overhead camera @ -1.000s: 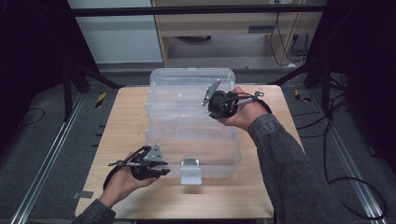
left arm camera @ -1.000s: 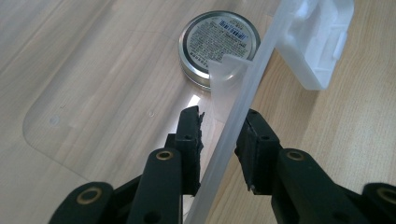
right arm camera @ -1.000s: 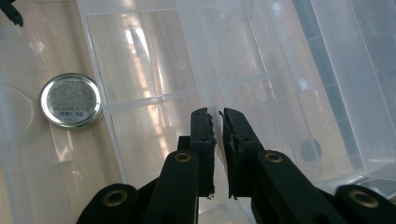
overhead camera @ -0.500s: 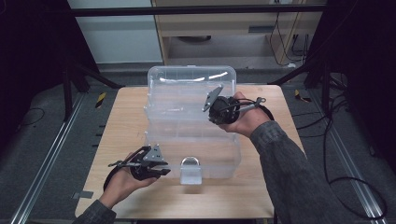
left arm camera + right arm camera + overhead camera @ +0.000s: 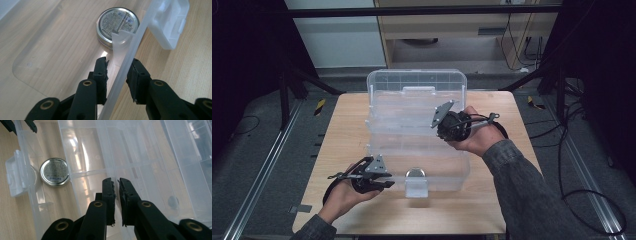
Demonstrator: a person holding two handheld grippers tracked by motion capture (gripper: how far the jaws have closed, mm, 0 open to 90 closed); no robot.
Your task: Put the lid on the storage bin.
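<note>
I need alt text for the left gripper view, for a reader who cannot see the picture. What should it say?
The left gripper has its two black jaws on either side of the front wall of a clear plastic box, one inside and one outside. A round metal tin lies on the box floor just beyond. The box's latch hangs outside, over the wooden table.

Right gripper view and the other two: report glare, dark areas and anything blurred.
Right gripper view: bright reflections streak the clear plastic box, washing out its ribs; the round tin stays legible. Left gripper view: sharp on the tin, while the box wall between the jaws looks milky. High view: the table is evenly lit, the surroundings fall into near black, and the box reads hazy.
</note>
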